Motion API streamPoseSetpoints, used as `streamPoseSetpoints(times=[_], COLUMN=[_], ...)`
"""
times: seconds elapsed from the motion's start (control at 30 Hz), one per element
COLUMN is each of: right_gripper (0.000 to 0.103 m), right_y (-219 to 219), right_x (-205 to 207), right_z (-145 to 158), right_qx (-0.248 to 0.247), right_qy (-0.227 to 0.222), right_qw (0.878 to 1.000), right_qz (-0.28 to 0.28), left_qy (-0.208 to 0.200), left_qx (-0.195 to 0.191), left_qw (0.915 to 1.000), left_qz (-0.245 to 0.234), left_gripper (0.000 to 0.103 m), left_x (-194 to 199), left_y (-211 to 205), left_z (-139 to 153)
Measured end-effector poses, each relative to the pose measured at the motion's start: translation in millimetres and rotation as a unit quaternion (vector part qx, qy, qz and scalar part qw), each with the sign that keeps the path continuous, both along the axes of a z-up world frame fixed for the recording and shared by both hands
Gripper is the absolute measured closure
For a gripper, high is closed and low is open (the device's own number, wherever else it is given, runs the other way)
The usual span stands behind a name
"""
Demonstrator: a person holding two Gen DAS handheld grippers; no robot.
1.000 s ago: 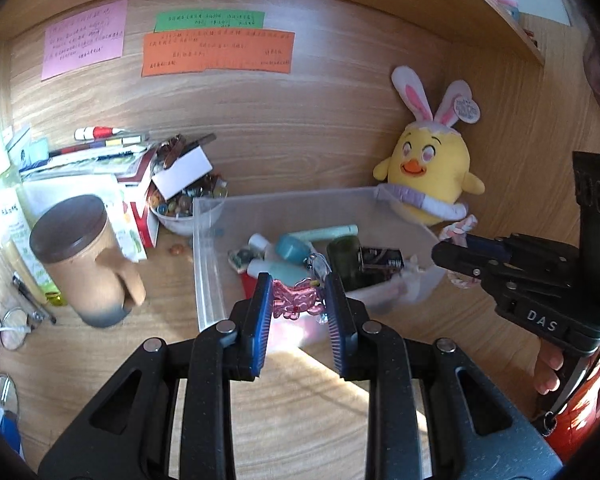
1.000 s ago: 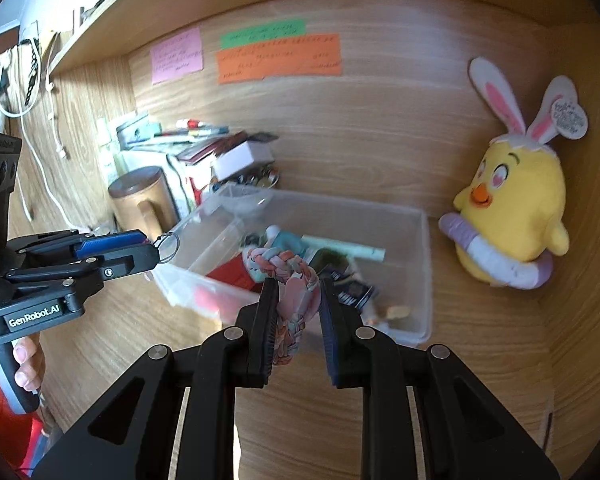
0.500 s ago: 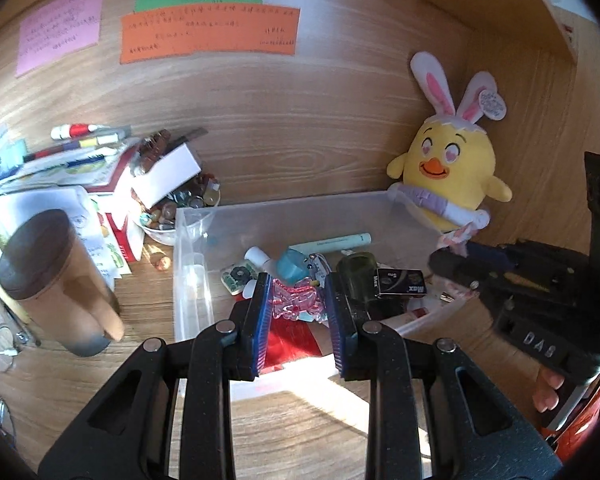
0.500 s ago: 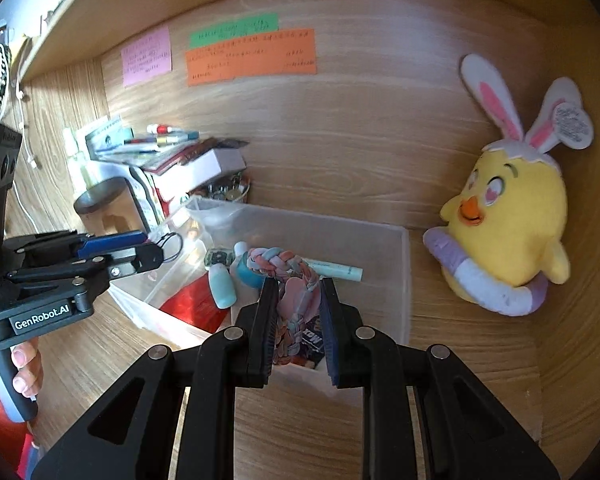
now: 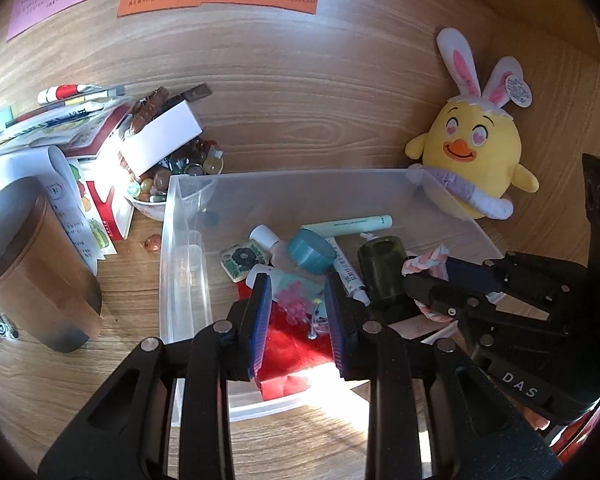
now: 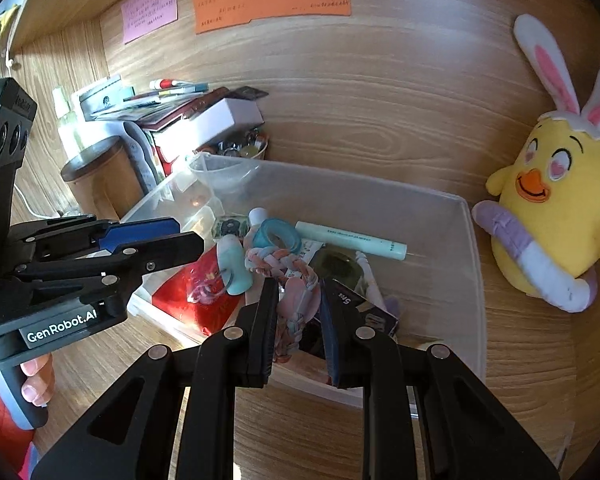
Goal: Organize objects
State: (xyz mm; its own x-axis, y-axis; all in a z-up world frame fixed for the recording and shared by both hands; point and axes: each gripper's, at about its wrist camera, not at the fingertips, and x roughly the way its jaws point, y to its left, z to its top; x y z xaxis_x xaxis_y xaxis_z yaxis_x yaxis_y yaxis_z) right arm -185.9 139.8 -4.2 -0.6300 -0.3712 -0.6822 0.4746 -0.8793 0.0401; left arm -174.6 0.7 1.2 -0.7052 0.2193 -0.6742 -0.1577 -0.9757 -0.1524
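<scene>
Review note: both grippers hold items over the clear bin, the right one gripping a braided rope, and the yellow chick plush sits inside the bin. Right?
Not quite. The yellow chick plush sits outside the clear bin, beside its right wall, as the right wrist view shows. The rest holds: right gripper grips the braided rope.

Pink flower hair clip (image 5: 296, 307) and pastel braided rope (image 6: 290, 280), both held over clear plastic bin (image 6: 474, 280)

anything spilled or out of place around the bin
One stray pebble lies on the desk beside the clear bin, below the overfull bowl of stones, as if it rolled out. A white box sits tilted on top of that bowl. Nothing else stands out.
</scene>
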Motion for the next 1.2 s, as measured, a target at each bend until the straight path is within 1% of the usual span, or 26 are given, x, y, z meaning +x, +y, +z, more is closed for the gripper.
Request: streamPoseSetpoints(times=[0.1,0.17,0.2,0.23,0.3,0.53,0.6,0.67,0.73,0.77,0.83,0.87,0.93,0.97,1.1,1.2], right_gripper=[0.084,0.075,0.067,0.061,0.059,0.058,0.055,0.05,0.045,0.043,0.033,0.03,0.022,0.021,0.017,0.017], right_y=[-1.7,-1.7,-1.4,-1.4,-0.6,6.2,9.4,13.0,17.1,19.7,23.9,26.0,31.7,34.4,41.3,45.1], right_x=[-1.6,-0.7,0.7,1.6,3.6,10.7,14.8,19.9,25.2,28.9,34.6,37.4,42.9,45.4,52.0,55.6], right_z=[-2.7,-2.3,-1.7,-0.6,1.3,9.6,13.6,17.8,22.3,25.0,29.0,31.0,33.3,33.9,31.2,26.4], right_qx=[0.005,0.007,0.009,0.01,0.009,0.003,0.002,0.0,-0.002,-0.004,-0.006,-0.008,-0.012,-0.015,-0.016,-0.017], right_qy=[-0.005,-0.002,0.002,0.005,0.009,0.01,0.016,0.023,0.031,0.035,0.042,0.044,0.049,0.05,0.046,0.041], right_qw=[1.0,1.0,1.0,1.0,1.0,1.0,1.0,1.0,0.999,0.999,0.999,0.999,0.998,0.998,0.998,0.999], right_qz=[0.002,0.0,-0.002,-0.003,-0.003,0.0,-0.002,-0.005,-0.008,-0.011,-0.015,-0.018,-0.023,-0.026,-0.028,-0.029], left_qy=[-0.004,-0.002,0.001,0.004,0.01,0.025,0.032,0.04,0.049,0.051,0.06,0.064,0.068,0.07,0.071,0.07], left_qx=[0.001,-0.001,0.002,0.003,0.004,0.007,0.005,0.004,0.003,0.003,0.004,0.004,0.004,0.005,0.001,-0.005], left_qw=[1.0,1.0,1.0,1.0,0.9999,0.9996,0.9994,0.9992,0.9988,0.9986,0.9982,0.998,0.9976,0.9976,0.9975,0.9975], left_qz=[0.0,0.002,0.003,0.003,0.002,-0.006,-0.007,-0.007,-0.009,-0.01,-0.006,-0.004,-0.003,-0.002,-0.002,-0.003], left_gripper=[0.072,0.058,0.056,0.056,0.055,0.054,0.049,0.041,0.037,0.031,0.024,0.019,0.012,0.01,0.007,0.007], left_x=[-0.7,0.6,2.1,3.1,5.9,19.5,24.8,30.5,36.9,38.7,44.4,46.8,50.8,52.9,60.6,64.9], left_y=[-0.7,-1.4,-1.9,-2.5,-2.9,-2.0,-1.4,-1.0,-0.3,0.2,0.4,0.6,0.6,0.8,3.1,5.2], left_z=[-2.1,-0.8,0.6,1.8,5.5,17.8,21.2,24.4,28.0,29.0,31.2,31.9,32.3,31.9,28.4,25.1])
